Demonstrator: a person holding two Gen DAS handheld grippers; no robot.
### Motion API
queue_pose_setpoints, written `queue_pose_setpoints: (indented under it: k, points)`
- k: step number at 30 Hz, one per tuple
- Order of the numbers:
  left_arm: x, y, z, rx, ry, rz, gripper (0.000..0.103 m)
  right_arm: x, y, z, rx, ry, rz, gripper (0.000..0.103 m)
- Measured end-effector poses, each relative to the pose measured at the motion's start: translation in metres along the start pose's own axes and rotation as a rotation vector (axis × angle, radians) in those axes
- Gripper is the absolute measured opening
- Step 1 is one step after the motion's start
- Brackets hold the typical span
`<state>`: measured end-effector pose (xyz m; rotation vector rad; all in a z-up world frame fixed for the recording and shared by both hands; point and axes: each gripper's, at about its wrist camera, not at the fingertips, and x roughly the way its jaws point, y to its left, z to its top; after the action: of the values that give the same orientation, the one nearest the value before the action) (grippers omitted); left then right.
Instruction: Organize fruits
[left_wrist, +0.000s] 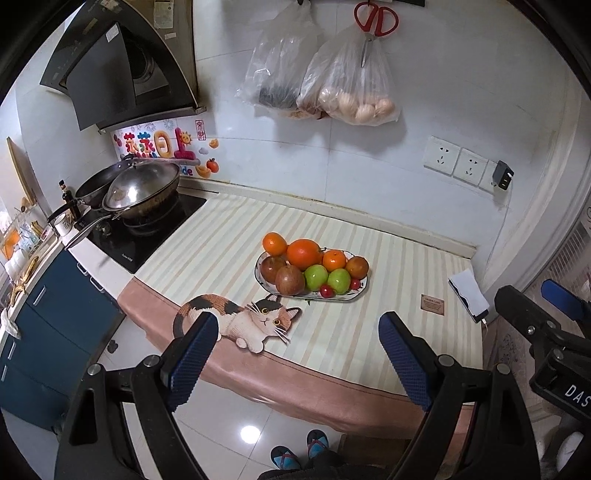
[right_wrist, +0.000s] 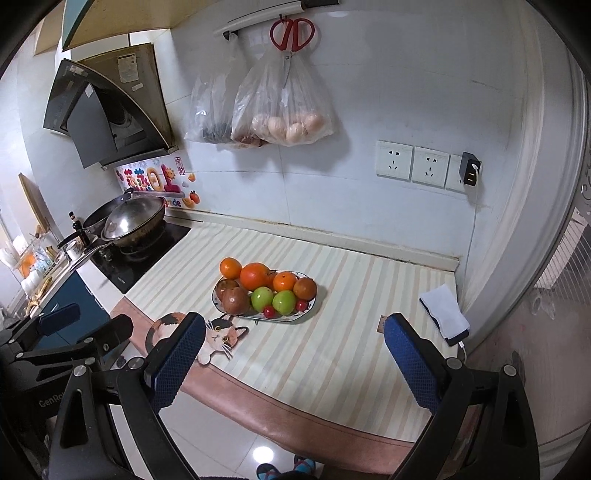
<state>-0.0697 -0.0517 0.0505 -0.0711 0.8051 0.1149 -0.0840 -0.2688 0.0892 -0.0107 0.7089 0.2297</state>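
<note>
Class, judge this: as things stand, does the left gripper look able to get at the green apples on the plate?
Probably yes: the left gripper is open, and the green apples sit near the plate's front rim.

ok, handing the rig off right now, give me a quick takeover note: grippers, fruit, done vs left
Left hand-held gripper: open, empty, held back off the counter's front edge.
Right hand-held gripper: open, empty, also short of the counter.
Fruit: all piled on the oval plate mid-counter on the striped mat. Four oranges along the back, two reddish-brown apples at the left, two green apples in front, small red cherries at the front rim.
Done: nothing evident; no fruit lies off the plate.
Left: all the sorting. No second container is in view, so check where the groups should go.
</note>
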Motion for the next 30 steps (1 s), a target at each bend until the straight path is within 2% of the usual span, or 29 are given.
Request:
queue_pose_setpoints:
  k: [6, 21, 30]
  points:
    - [0.021, 0.000, 0.008, -0.027, 0.013, 0.031, 0.089, 0.022, -0.006, 0.006, 0.009, 0.011, 0.001, 0.100]
    - [0.095, 0.001, 0.034, -0.042, 0.051, 0.102, 0.089, 0.120, -0.018, 0.032, 0.005, 0.057, -0.020, 0.100]
    - [0.128, 0.001, 0.045, -0.041, 0.088, 0.105, 0.089, 0.163, -0.012, 0.045, -0.002, 0.077, -0.036, 0.100]
